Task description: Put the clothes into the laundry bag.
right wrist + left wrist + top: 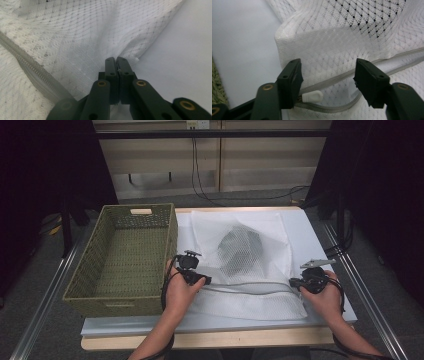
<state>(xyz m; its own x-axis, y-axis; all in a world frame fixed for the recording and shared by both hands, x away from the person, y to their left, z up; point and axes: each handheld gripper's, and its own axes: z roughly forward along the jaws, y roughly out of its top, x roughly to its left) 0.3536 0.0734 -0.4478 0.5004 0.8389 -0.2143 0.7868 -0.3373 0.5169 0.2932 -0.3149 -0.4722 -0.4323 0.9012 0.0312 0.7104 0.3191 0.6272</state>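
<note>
A white mesh laundry bag [250,292] lies on the white table cover with a dark item [240,251] inside it. Its grey zipper [250,285] runs across between my two grippers. My left gripper [206,280] sits at the zipper's left end. In the left gripper view its jaws [327,72] stand open over the mesh [337,37], and the white zipper pull [312,96] lies beside the left jaw, untouched by the pads. My right gripper [292,282] is at the bag's right edge. In the right gripper view it [116,60] is shut on a fold of the mesh [75,37], with the zipper [32,70] to its left.
A green woven basket [172,237] stands on the left of the table with its side close to the left hand. The white cover [310,235] reaches the table's right edge. Floor rails run along both sides of the table.
</note>
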